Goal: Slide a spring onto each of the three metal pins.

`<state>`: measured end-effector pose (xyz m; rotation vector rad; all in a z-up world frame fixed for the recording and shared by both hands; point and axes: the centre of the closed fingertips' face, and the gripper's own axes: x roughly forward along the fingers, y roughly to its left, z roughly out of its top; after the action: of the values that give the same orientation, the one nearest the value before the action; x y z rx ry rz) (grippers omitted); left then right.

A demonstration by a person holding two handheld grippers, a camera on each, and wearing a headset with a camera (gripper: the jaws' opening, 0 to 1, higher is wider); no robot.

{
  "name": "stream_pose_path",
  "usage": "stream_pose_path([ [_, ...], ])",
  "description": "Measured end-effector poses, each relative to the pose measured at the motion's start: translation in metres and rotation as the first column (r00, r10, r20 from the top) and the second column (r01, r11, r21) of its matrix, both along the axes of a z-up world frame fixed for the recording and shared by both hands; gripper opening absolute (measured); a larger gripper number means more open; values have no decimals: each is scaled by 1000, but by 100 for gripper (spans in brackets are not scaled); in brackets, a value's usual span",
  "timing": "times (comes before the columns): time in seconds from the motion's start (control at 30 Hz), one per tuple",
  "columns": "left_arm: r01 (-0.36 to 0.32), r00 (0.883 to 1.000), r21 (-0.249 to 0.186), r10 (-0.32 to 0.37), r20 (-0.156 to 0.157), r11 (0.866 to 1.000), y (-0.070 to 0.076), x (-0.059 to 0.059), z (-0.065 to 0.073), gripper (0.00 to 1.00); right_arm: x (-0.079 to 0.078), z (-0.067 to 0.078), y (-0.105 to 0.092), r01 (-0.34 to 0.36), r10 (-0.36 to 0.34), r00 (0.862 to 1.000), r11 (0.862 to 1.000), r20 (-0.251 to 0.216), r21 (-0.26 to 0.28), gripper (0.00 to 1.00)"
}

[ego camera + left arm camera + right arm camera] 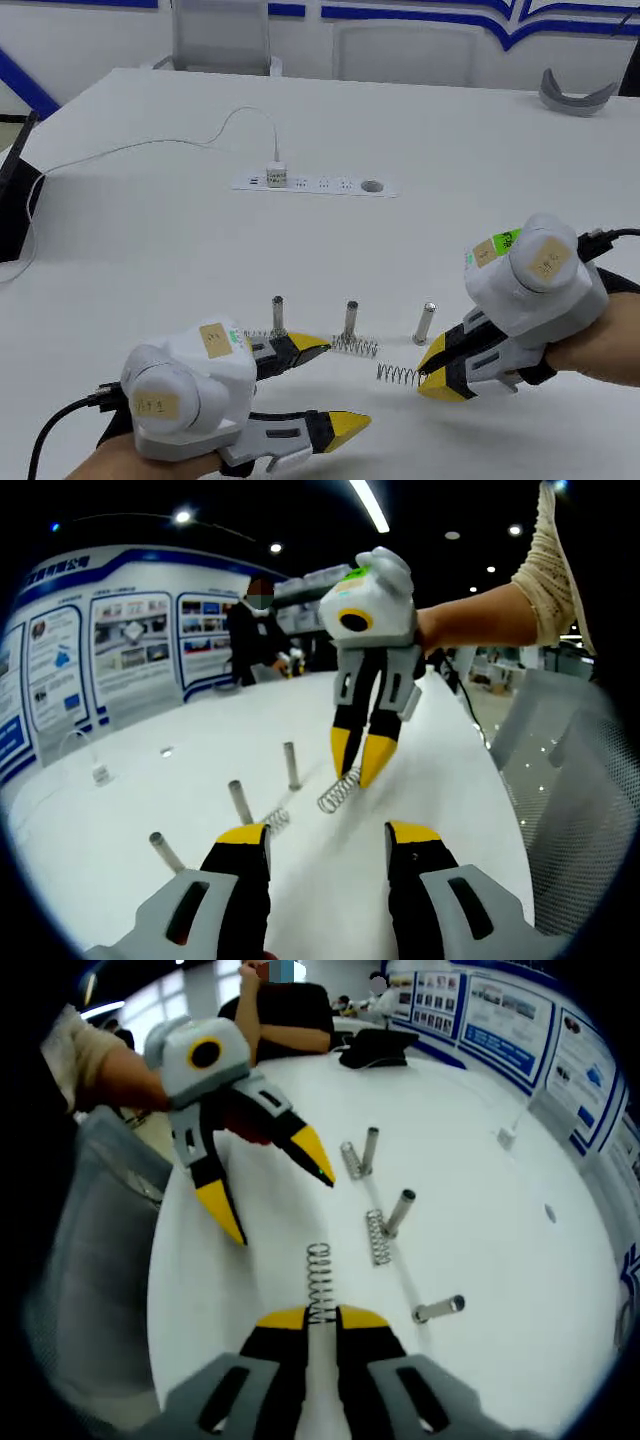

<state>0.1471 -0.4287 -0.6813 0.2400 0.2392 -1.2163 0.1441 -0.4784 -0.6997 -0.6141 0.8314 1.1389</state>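
Three short metal pins stand in a row on the white table: left pin, middle pin, and right pin, which leans a little. My right gripper is shut on one end of a spring that lies low over the table, in front of the right pin. A second spring lies by the middle pin. A third spring lies by the left pin. My left gripper is open and holds nothing, just in front of the left and middle pins.
A white power strip with a plugged-in adapter and cable lies mid-table. A black object sits at the left edge. A grey curved item rests at the far right. Chairs stand beyond the far edge.
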Motion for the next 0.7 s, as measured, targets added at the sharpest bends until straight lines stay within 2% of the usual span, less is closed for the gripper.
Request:
stream_pose_path([
  [0.07, 10, 1000, -4, -10, -4, 1000, -4, -1, 0, 44, -2, 2, 4, -16, 16, 1000, 1000, -1, 2, 12],
  [0.3, 54, 998, 12, -54, 10, 998, -11, -8, -4, 35, -12, 6, 15, -95, 95, 995, 995, -1, -1, 12],
  [0.43, 73, 997, 12, -74, 27, 997, -14, -11, -3, 28, -17, 7, 19, -145, 145, 989, 989, 8, -15, 12],
  [0.7, 108, 993, 18, -109, 55, 994, -20, -17, -1, 17, -21, 9, 21, -195, 196, 981, 980, 13, -30, 12],
])
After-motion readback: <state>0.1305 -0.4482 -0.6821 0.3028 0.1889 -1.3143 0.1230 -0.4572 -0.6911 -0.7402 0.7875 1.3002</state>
